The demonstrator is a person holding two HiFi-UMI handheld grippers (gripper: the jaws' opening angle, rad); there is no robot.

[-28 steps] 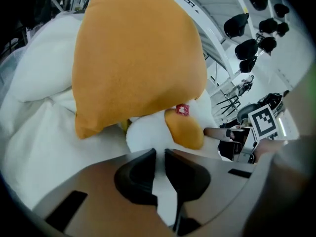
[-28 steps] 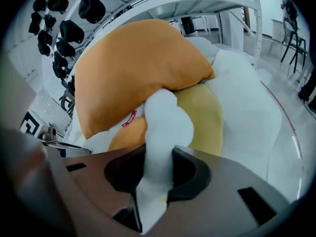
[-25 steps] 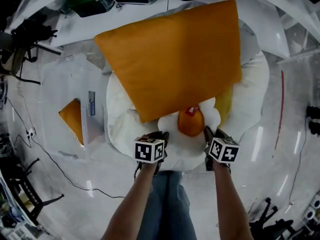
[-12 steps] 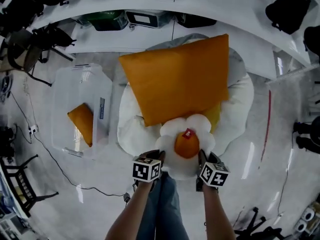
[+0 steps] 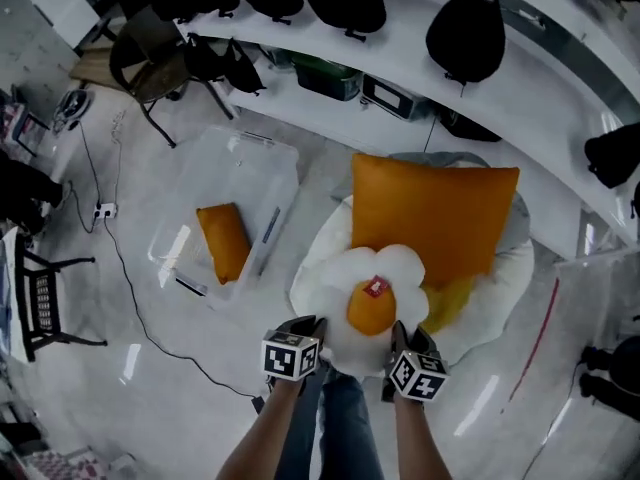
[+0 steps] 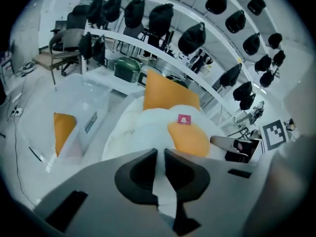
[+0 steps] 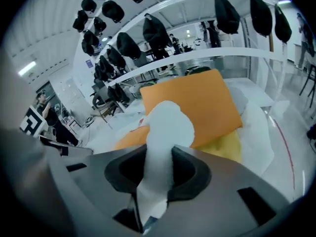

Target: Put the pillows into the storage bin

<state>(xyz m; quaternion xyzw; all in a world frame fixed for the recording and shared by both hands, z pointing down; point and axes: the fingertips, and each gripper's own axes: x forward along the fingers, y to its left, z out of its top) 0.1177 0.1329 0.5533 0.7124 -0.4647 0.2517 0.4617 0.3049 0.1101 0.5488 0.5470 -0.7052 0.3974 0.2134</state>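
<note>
Noted at lower centre of head view: white flower-shaped pillow [image 5: 395,265] with orange middle and small red tag, pinched at its near edge from both sides

On left of that edge: left gripper [image 5: 306,328], jaws nearly together, clamped on a thin fold of the white fabric

On right of that edge: right gripper [image 5: 401,336], jaws set a little wider, clamped on a thicker white petal

Just behind, centre right: orange square pillow [image 5: 435,213] lying on large white cushion [image 5: 312,273], yellow patch showing at its lower right

Centre left, well apart from held pillow: clear storage bin [image 5: 240,163] on floor, lid off, small orange pillow [image 5: 225,243] inside

Across top of frame: white curved shelf [image 5: 400,63] with black rounded bags [image 5: 465,33] on it
</note>
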